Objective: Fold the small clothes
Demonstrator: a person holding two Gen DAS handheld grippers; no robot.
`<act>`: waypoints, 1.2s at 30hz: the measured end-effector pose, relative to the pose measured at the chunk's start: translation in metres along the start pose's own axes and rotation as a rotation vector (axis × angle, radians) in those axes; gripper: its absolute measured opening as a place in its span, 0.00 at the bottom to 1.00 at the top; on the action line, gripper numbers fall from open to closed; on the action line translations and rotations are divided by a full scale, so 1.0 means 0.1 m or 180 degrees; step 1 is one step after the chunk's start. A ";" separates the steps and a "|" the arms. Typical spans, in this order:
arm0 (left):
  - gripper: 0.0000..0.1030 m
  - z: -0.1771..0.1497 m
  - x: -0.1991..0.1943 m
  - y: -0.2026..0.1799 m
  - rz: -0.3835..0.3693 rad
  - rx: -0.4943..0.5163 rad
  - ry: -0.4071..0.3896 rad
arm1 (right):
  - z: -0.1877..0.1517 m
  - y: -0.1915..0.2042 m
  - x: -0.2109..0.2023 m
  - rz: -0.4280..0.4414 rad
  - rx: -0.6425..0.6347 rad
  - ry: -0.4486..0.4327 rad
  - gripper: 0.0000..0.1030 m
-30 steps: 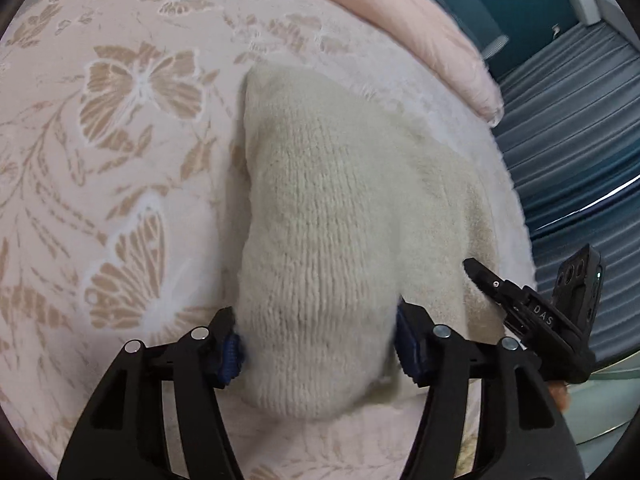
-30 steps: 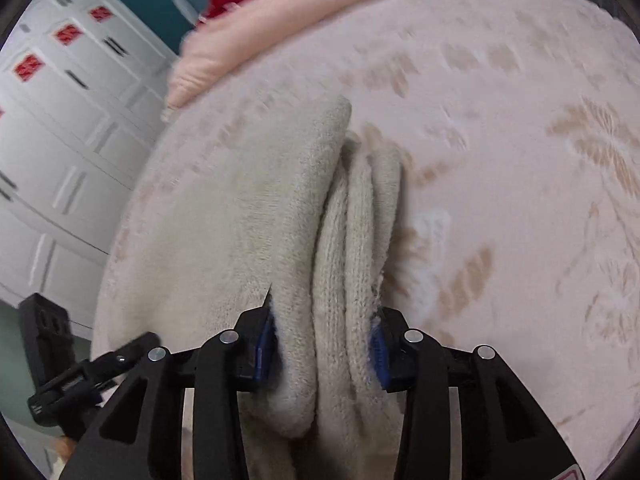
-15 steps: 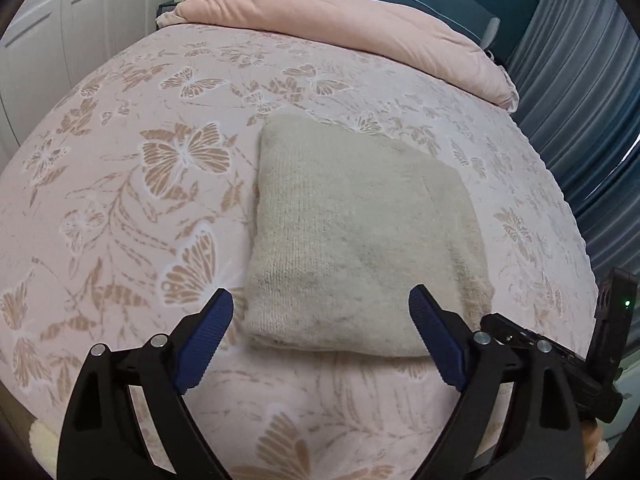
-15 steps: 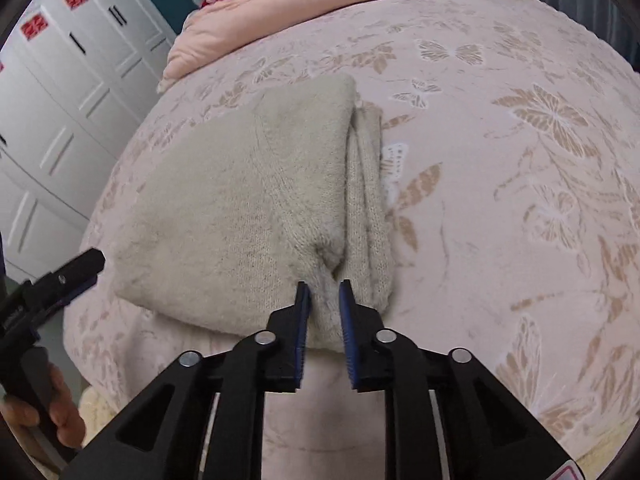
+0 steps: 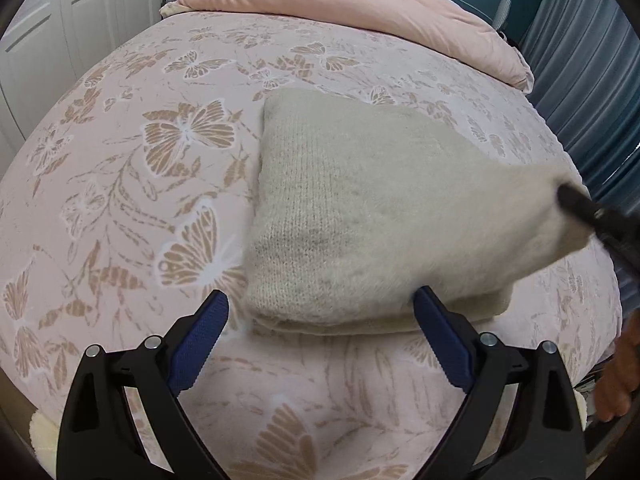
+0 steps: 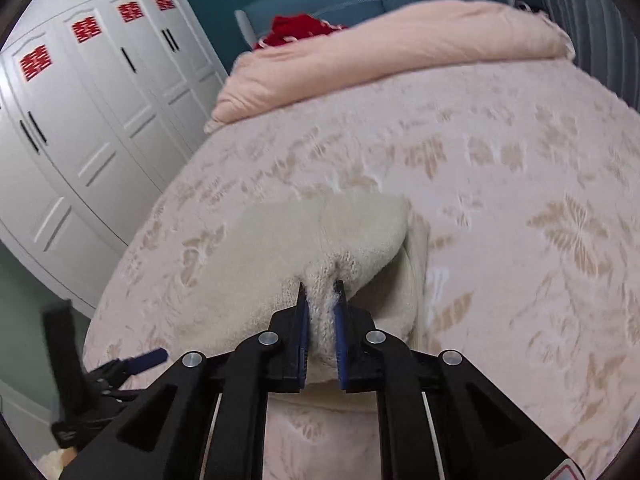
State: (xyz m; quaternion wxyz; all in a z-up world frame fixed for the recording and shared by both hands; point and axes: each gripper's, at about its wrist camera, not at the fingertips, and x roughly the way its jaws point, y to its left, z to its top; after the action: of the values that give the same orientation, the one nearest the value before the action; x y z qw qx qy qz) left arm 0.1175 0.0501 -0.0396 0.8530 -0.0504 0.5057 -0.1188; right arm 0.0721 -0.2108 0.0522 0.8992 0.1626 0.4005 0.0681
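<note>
— Left gripper (image 5: 320, 334)?
— Spread wide, just been opening, nothing between the pads, hovering at the near edge of the folded cream sweater (image 5: 360, 216) on the butterfly bedspread (image 5: 132, 184).
— Right gripper (image 6: 320, 312)?
— Just been closing, now pinched on the sweater's near right corner, lifting it.
</note>
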 end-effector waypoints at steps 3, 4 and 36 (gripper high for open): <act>0.89 -0.04 0.18 0.06 0.0076 -0.0078 0.0158 | -0.21 -0.25 0.36 -0.0266 0.0009 0.0413 0.12; 0.89 -0.05 0.23 0.09 0.0094 -0.0106 0.0209 | -0.37 -0.42 0.63 -0.0409 0.0066 0.0761 0.12; 0.92 -0.24 -0.43 0.28 0.0011 -0.0117 -0.0030 | -0.66 -0.27 0.77 -0.0702 0.0131 0.1087 0.01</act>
State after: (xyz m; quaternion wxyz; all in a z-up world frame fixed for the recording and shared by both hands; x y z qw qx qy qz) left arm 0.0810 0.0894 -0.0204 0.8545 -0.0658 0.5039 -0.1078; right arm 0.0750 -0.2008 -0.0523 0.8168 0.1221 0.5637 -0.0124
